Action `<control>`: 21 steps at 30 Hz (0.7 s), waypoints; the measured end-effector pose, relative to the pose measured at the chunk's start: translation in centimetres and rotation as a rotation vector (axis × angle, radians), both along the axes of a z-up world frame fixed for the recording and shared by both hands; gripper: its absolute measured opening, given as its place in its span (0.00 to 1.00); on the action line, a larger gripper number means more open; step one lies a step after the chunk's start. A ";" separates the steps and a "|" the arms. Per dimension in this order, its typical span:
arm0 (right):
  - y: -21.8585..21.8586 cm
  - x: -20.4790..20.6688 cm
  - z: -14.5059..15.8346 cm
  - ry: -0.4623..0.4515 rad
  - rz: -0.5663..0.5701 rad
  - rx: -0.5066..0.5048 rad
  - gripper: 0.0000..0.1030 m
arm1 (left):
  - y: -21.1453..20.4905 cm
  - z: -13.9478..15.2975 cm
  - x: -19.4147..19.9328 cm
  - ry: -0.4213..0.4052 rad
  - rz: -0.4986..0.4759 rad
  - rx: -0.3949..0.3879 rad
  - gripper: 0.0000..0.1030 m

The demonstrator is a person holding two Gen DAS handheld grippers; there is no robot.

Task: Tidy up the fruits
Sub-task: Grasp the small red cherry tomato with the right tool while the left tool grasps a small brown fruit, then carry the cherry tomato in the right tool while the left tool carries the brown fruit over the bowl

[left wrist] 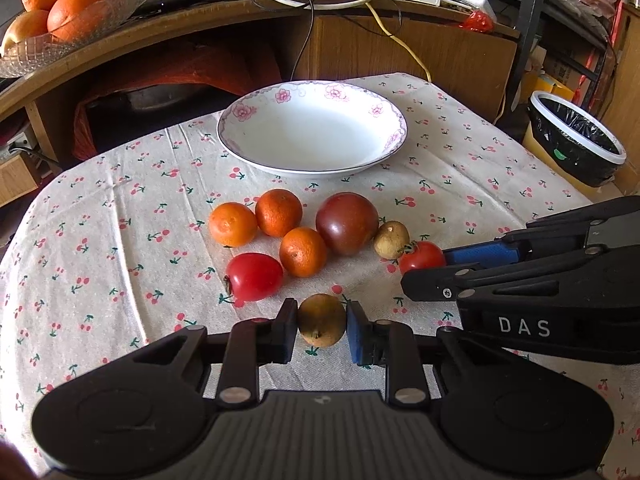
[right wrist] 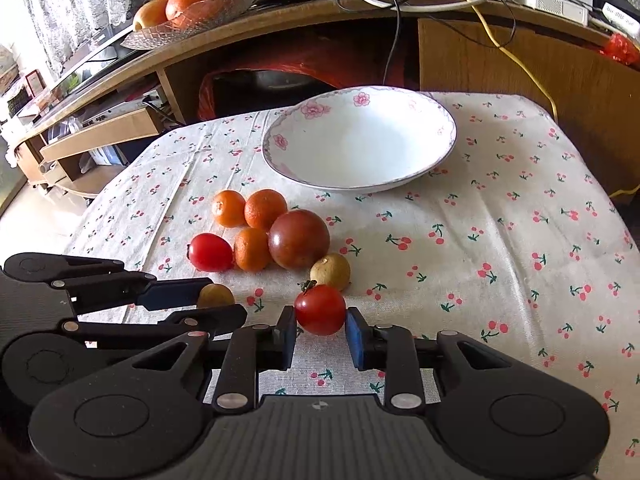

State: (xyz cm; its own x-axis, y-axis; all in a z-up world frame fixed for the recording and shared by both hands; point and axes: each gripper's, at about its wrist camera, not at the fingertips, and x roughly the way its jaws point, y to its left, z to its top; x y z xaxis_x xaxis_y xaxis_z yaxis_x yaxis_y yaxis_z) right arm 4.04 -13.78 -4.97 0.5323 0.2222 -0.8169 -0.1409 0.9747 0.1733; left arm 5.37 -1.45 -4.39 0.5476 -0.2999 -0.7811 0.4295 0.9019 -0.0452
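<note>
Plate [left wrist: 312,136] empty; nothing sorted yet. Left gripper [left wrist: 321,326] clamps brown fruit [left wrist: 321,325], right gripper [right wrist: 321,320] w/ jaws against small tomato [right wrist: 320,309], both at table [left wrist: 100,240] level. Six fruits remain loose nearby.

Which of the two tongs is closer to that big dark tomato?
Neither clearly. The left tongs straddle a brown fruit in front of the dark tomato; the right tongs straddle a small red tomato beside it.
</note>
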 end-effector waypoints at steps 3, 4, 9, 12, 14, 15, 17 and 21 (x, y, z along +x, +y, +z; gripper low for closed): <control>0.3 -0.2 0.4 -0.005 0.004 -0.021 0.22 | 0.2 0.2 -0.1 0.000 0.002 0.006 0.33; 0.4 -0.3 0.4 -0.003 0.003 -0.025 0.23 | 0.2 0.2 -0.1 0.001 0.004 0.008 0.33; 0.5 -0.8 0.7 0.003 -0.002 -0.052 0.22 | 0.5 0.4 -0.4 0.005 0.012 0.019 0.33; 0.6 -1.2 0.9 0.005 -0.006 -0.066 0.22 | 0.6 0.6 -0.5 0.001 0.017 0.020 0.33; 0.7 -1.4 1.2 0.002 -0.008 -0.074 0.22 | 0.8 0.8 -0.5 -0.001 0.022 0.014 0.33; 0.7 -1.5 1.4 0.000 -0.008 -0.075 0.22 | 0.9 1.0 -0.5 -0.003 0.024 0.010 0.33; 0.8 -1.6 1.7 -0.009 -0.005 -0.078 0.22 | 1.1 1.3 -0.6 -0.011 0.029 0.009 0.33; 1.0 -1.6 2.5 -0.025 -0.003 -0.080 0.22 | 1.6 1.8 -0.6 -0.017 0.041 0.005 0.33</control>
